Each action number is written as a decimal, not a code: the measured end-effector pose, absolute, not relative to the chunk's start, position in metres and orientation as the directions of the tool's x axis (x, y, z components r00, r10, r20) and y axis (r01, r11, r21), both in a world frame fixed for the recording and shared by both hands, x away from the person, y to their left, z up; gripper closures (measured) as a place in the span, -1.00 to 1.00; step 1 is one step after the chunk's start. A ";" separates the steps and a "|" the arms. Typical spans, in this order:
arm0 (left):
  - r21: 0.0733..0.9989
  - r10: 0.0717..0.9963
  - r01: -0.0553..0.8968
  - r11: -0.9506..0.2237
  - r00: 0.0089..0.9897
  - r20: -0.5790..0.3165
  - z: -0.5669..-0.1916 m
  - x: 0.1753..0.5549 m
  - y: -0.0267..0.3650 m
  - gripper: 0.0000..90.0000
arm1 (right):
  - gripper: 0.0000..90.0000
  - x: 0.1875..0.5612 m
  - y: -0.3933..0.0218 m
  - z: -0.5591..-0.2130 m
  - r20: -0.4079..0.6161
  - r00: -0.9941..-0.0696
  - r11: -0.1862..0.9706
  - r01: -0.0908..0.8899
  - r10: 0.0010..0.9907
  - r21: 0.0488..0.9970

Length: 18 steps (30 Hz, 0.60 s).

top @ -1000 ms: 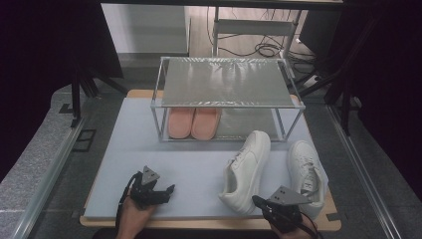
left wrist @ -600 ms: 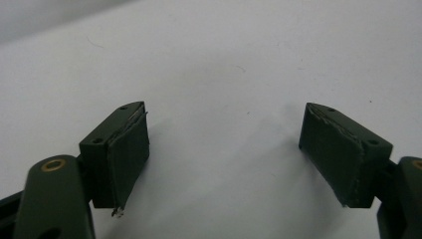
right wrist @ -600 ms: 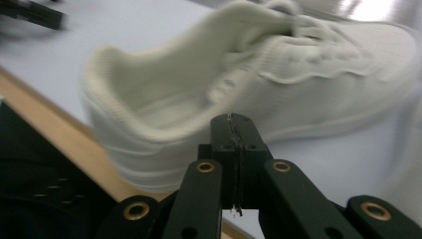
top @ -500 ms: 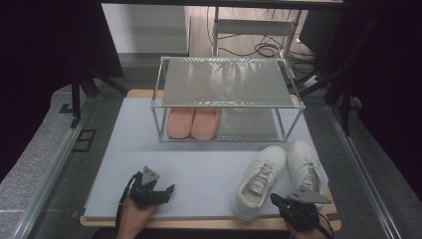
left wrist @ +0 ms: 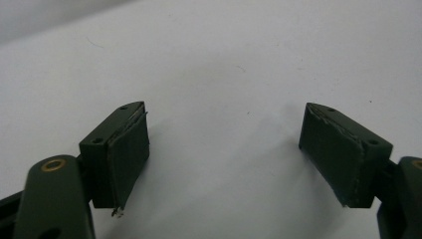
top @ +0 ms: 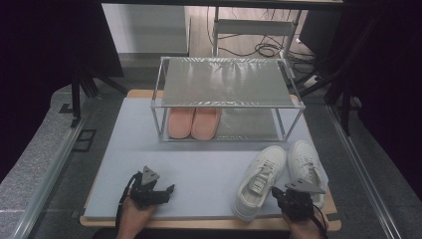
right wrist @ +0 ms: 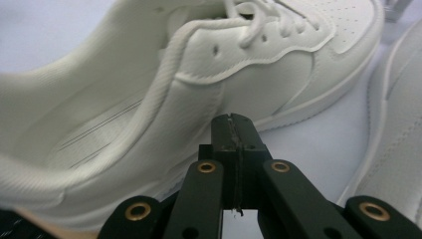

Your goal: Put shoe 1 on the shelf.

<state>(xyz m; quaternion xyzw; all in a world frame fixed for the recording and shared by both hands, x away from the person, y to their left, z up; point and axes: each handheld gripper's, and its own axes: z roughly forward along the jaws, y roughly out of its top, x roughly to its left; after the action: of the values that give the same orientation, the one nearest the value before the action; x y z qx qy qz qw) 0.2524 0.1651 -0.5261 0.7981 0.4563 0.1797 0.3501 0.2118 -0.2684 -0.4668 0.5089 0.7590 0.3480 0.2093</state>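
Note:
Two white sneakers stand side by side at the front right of the mat, one to the left of the other. My right gripper sits low between their heels. In the right gripper view its jaws are pressed together with nothing in them, just short of the left sneaker's side; the other sneaker lies at the right edge. My left gripper rests at the front left. Its pads stand wide apart over bare mat.
A metal wire rack stands at the back of the pale mat, with a pair of pink shoes under its left half. The table's front edge runs just below both hands. Cables lie on the floor behind the rack.
The left white sneaker was tipped on its side and now stands flat on its sole. My right gripper has drawn back to the right, toward the front edge. The left gripper stayed put.

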 end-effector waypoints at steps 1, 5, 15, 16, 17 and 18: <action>0.723 0.854 0.603 -0.338 0.519 -0.033 -0.526 0.252 0.165 -0.56 | 0.99 0.213 -0.267 -0.466 0.031 -0.388 0.240 0.628 0.921 0.740; 0.723 0.854 0.602 -0.338 0.519 -0.033 -0.526 0.252 0.165 -0.56 | 0.99 0.219 -0.265 -0.467 0.003 -0.349 0.234 0.633 0.937 0.738; 0.722 0.854 0.603 -0.339 0.519 -0.033 -0.526 0.253 0.165 -0.56 | 0.99 0.223 -0.255 -0.469 -0.037 -0.331 0.248 0.623 0.943 0.742; 0.722 0.854 0.603 -0.338 0.519 -0.033 -0.526 0.252 0.165 -0.56 | 0.99 0.223 -0.254 -0.470 -0.032 -0.333 0.245 0.622 0.942 0.744; 0.722 0.854 0.603 -0.339 0.519 -0.033 -0.526 0.252 0.165 -0.56 | 1.00 0.224 -0.252 -0.470 -0.028 -0.335 0.243 0.621 0.942 0.746; 0.723 0.854 0.603 -0.338 0.519 -0.033 -0.526 0.252 0.165 -0.56 | 0.99 0.225 -0.251 -0.470 -0.024 -0.337 0.241 0.620 0.941 0.747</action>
<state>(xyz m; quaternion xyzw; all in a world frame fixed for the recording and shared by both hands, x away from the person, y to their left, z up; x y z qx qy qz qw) 0.2525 0.1651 -0.5261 0.7981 0.4565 0.1794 0.3501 0.2246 -0.2506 -0.4702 0.5213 0.7487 0.3285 0.2446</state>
